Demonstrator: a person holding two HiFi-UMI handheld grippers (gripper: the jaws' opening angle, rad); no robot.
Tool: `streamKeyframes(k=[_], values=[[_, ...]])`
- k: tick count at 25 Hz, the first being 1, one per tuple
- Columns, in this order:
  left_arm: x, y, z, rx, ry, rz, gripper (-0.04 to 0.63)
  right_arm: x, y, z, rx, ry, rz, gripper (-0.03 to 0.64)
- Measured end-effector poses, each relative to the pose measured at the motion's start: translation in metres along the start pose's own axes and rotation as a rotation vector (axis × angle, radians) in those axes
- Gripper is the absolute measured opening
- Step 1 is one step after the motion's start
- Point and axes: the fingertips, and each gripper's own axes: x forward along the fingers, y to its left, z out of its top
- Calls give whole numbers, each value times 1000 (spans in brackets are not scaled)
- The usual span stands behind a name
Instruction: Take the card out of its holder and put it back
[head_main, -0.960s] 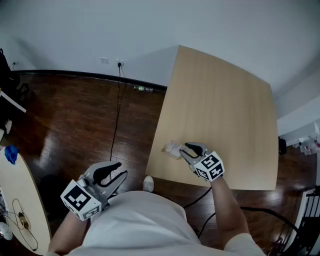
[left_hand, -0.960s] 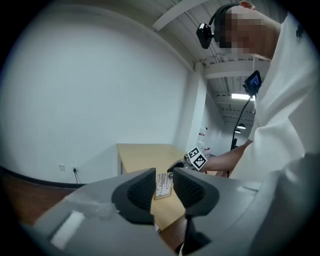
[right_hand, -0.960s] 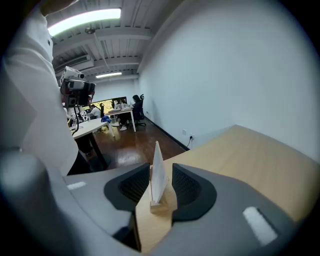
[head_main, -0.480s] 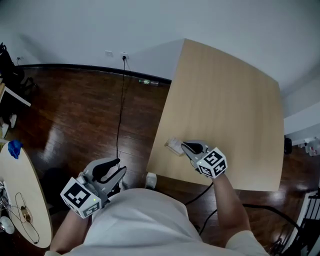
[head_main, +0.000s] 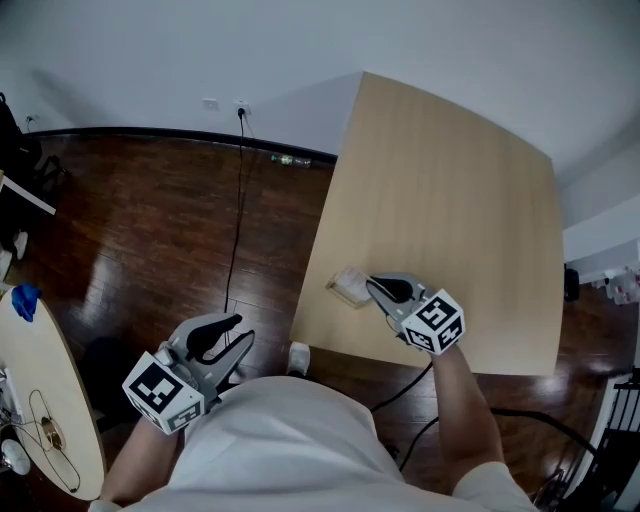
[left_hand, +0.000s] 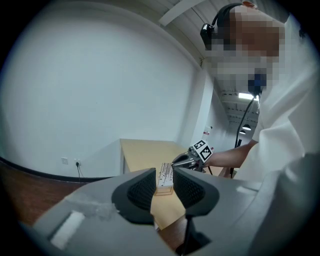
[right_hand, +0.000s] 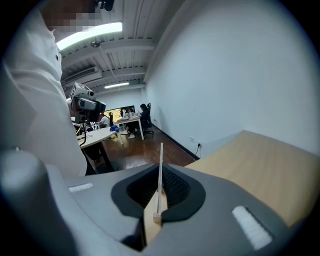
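A small pale card holder (head_main: 347, 287) sits near the front left corner of the wooden table (head_main: 450, 200), with a white card (right_hand: 160, 165) standing upright in it. My right gripper (head_main: 373, 286) reaches it from the right. Its jaws have just been closing and are now shut on the card, which shows edge-on between the pads in the right gripper view. My left gripper (head_main: 238, 341) hangs open over the floor, left of the table, holding nothing. Through its jaws I see the card holder (left_hand: 165, 178) and the right gripper (left_hand: 186, 158) beyond.
Dark wooden floor (head_main: 150, 230) lies left of the table. A black cable (head_main: 236, 210) runs from a wall socket. A round table (head_main: 40, 400) with small items stands at the far left. A white object (head_main: 297, 360) lies on the floor by the table's front edge.
The right gripper's jaws went from wide open around the card holder to shut on the card. The left gripper has stayed where it was, open.
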Motion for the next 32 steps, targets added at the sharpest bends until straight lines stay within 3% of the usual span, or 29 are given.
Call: streamKeyframes(k=[9,14,32], values=[[-16,3,-2,3,-37,-26,114,-23,8,35,-75,22,-56,20],[-44,7,-10,5,-62,-27,114,-27,38,56,-115,14,-77,20],[-210,18,-77,-9,-107,-4,114,24,274,94,-240,33,20,20]])
